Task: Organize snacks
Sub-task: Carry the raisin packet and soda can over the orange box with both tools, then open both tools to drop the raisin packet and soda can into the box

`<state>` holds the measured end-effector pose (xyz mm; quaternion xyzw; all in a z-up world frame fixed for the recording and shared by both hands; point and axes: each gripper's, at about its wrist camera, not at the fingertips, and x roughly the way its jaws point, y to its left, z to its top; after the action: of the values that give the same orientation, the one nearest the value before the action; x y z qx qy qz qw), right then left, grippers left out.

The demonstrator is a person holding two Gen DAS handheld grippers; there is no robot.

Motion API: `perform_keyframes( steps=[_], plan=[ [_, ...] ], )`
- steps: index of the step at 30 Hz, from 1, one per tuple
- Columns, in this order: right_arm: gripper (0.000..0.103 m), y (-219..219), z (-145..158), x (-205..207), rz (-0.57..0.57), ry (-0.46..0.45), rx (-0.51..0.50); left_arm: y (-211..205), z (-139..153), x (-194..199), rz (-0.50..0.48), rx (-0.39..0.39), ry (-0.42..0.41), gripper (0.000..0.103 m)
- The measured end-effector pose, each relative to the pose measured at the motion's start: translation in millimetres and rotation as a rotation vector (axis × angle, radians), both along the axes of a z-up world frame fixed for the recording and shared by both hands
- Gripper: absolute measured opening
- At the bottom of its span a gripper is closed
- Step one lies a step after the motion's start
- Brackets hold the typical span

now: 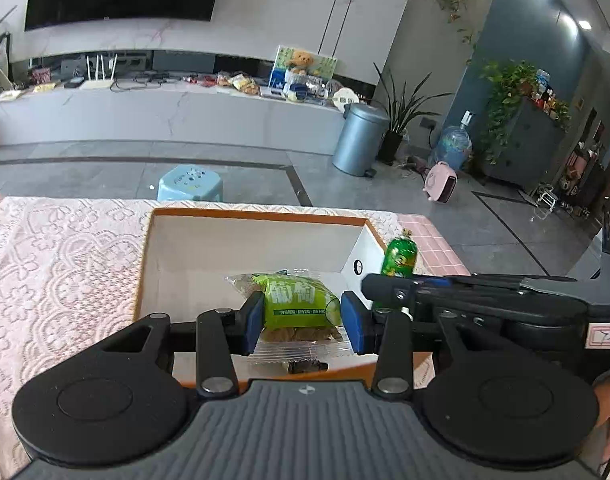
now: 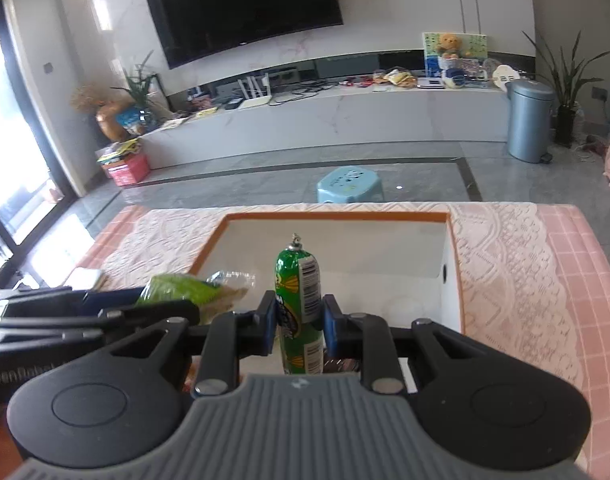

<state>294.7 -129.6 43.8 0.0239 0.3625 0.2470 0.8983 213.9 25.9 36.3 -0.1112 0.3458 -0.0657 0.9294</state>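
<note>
Your left gripper (image 1: 301, 322) is clamped on a green-labelled snack packet (image 1: 295, 304), its blue pads (image 1: 255, 320) pressing the clear wrapper from both sides. The packet hangs over the near part of the white box with the orange rim (image 1: 257, 213), which sits on the table (image 1: 57, 264) with its lace cloth. Whether the packet touches the box floor cannot be told.

Your right gripper (image 2: 299, 322) is closed on a green sausage-shaped snack tube (image 2: 299, 300), held upright, metal clip at the top, barcode facing right. The tube stands over the same box (image 2: 333, 214), near its front edge.

The two grippers sit side by side: in the left wrist view the right gripper's body (image 1: 485, 296) crosses just beside the packet, with the tube (image 1: 399, 258) behind it. In the right wrist view the packet (image 2: 185, 288) shows to the left.

Beyond the table: blue stool (image 2: 349, 184), grey bin (image 2: 529, 120).
</note>
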Motion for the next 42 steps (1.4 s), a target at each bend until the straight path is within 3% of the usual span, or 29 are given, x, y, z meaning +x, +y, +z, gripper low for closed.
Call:
perform_keyframes(
  steps=[5,11,17,22,34,42],
  plan=[
    [0.021,14.0,-22.0,35.9,-0.012,0.047,-0.033,3.9,-15.5,24.9,-0.02,0.011,0.057,0.046],
    [0.021,23.3,-61.1,72.5,-0.012,0.179,-0.091,13.6,-47.2,51.7,-0.022,-0.011,0.18,0.046],
    [0.021,26.7,-98.7,91.7,0.016,0.3,-0.162,9.9,-75.3,68.8,-0.019,0.029,0.288,0.046],
    [0.021,28.7,-120.3,100.1,0.04,0.371,-0.187,4.8,-89.2,67.7,-0.023,0.089,0.326,0.045],
    [0.024,36.9,-132.8,104.7,0.04,0.426,-0.231,-2.3,-93.9,76.3,-0.013,0.13,0.395,0.046],
    [0.038,33.9,-114.2,100.5,0.031,0.372,-0.263,-0.5,-79.6,65.5,0.018,0.169,0.34,0.065]
  ],
)
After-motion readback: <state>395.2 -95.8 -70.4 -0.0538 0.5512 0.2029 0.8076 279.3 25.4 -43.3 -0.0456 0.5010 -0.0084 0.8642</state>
